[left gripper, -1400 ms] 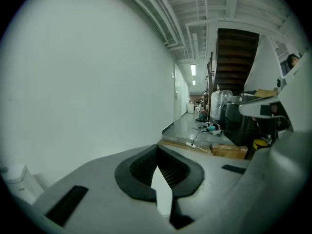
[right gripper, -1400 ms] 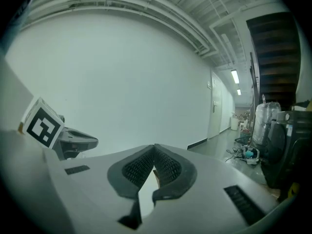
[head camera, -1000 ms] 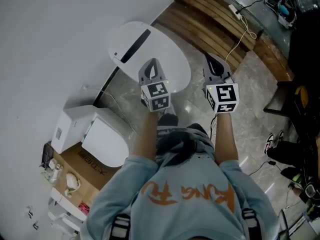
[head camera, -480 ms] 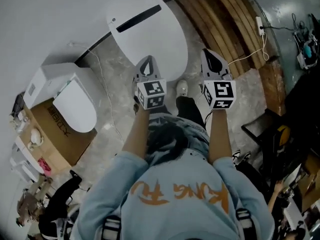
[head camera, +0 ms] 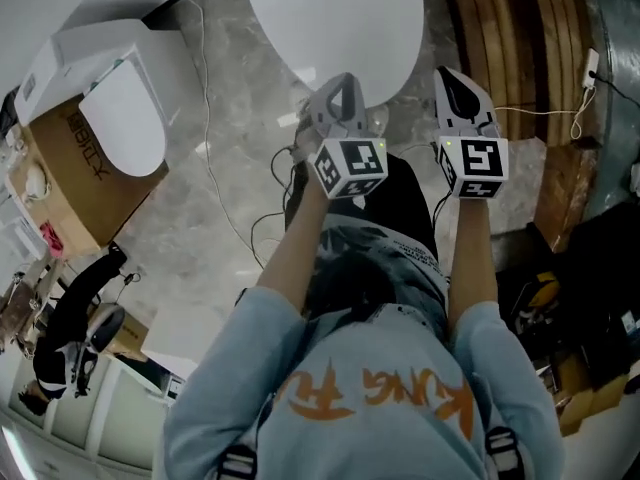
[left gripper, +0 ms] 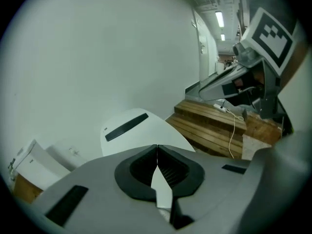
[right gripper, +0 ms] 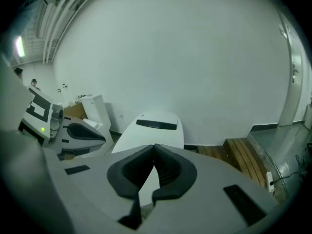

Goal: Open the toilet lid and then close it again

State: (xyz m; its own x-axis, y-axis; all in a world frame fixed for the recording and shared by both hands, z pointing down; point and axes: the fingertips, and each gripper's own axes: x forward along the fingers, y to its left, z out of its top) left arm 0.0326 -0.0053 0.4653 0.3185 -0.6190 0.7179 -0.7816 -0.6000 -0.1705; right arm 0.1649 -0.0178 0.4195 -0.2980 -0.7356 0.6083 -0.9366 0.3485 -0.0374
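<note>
The white toilet (head camera: 330,18) stands with its lid down at the top of the head view. Its lid (left gripper: 141,135) carries a black strip (left gripper: 126,126) near the back edge. My left gripper (head camera: 342,80) hovers just before the lid's front edge, jaws shut and holding nothing. My right gripper (head camera: 452,74) hangs level with it to the right, over the floor beside the bowl, also shut and empty. In the left gripper view the jaws of the left gripper (left gripper: 157,146) meet in a line in front of the lid. The right gripper (right gripper: 154,145) shows the same, with the lid (right gripper: 155,130) ahead.
A second white toilet (head camera: 110,98) and a cardboard box (head camera: 65,173) stand at the left. A wooden platform (head camera: 520,38) with a power strip (head camera: 592,63) lies to the right. A thin cable (head camera: 205,118) runs over the marble floor. A white wall rises behind the toilet.
Both grippers have sunk toward the toilet's front, tilting downward. In the head view the toilet has slid to the top edge and the second toilet to the upper left.
</note>
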